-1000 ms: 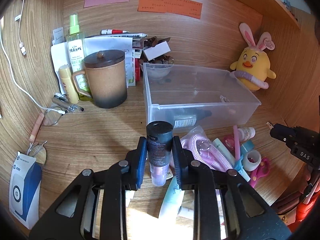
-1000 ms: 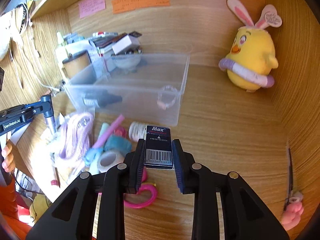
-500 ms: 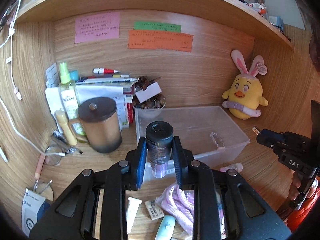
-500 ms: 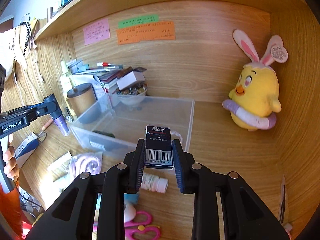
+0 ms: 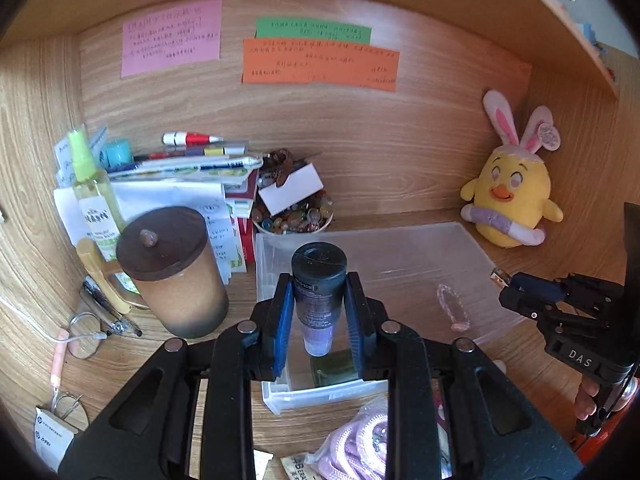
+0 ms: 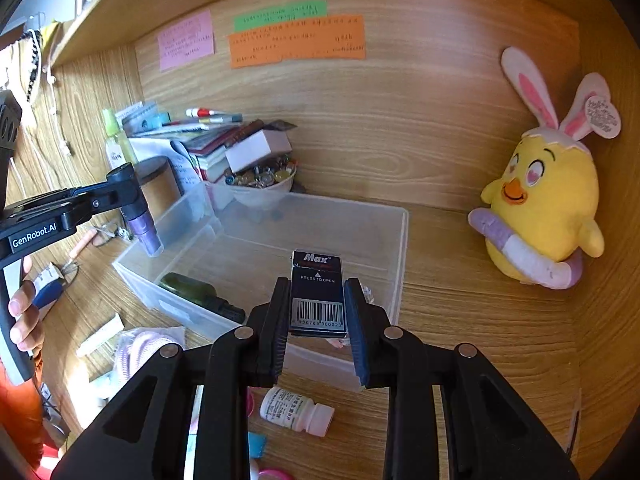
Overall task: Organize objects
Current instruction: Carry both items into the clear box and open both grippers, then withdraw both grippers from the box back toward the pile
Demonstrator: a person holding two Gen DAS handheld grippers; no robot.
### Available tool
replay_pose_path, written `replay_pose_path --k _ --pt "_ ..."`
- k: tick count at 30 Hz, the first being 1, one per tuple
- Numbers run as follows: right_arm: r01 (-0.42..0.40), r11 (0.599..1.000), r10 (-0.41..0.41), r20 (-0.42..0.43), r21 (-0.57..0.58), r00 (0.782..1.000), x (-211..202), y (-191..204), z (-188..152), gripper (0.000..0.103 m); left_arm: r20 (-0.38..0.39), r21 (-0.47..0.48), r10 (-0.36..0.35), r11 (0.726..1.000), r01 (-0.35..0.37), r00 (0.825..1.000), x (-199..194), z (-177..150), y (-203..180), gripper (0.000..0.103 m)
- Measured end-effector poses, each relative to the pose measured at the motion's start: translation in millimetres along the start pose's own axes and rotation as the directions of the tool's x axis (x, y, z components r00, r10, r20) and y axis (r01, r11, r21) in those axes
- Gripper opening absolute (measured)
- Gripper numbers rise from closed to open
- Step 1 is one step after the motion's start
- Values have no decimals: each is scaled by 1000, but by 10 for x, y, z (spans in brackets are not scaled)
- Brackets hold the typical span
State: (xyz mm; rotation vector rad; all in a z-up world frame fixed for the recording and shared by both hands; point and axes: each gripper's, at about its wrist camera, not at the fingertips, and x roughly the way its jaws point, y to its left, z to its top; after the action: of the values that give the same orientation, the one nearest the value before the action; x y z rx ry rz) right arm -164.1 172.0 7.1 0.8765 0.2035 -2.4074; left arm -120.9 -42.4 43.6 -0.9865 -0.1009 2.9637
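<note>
Left claw (image 5: 319, 304) is clamped on a black-capped purple tube (image 5: 318, 292), right claw (image 6: 317, 312) on a black barcoded staple box (image 6: 317, 294); both held above the clear plastic bin (image 6: 400, 240) on the table.

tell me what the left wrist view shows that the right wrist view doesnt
Only the left wrist view shows the brown mug's lid from above and the pink bracelet lying in the bin. Only the right wrist view shows the small black box in the right gripper and the white pill bottle. Both show the clear bin, the yellow chick toy and the dark tube in the left gripper.
</note>
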Motion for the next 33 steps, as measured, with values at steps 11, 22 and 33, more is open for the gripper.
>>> replay_pose_path --k 11,22,33 --pt "5 1000 -4 -119 11 993 480 -68 -34 24 -115 49 31 998 -26 993 459 -132 -92 25" --pt "10 1000 -12 -137 -12 990 523 3 -24 25 -168 72 -30 997 42 985 552 -175 -212 30" --pt "10 1000 -13 -80 -29 997 246 95 -19 50 -128 74 -70 994 80 989 193 -176 -247 79"
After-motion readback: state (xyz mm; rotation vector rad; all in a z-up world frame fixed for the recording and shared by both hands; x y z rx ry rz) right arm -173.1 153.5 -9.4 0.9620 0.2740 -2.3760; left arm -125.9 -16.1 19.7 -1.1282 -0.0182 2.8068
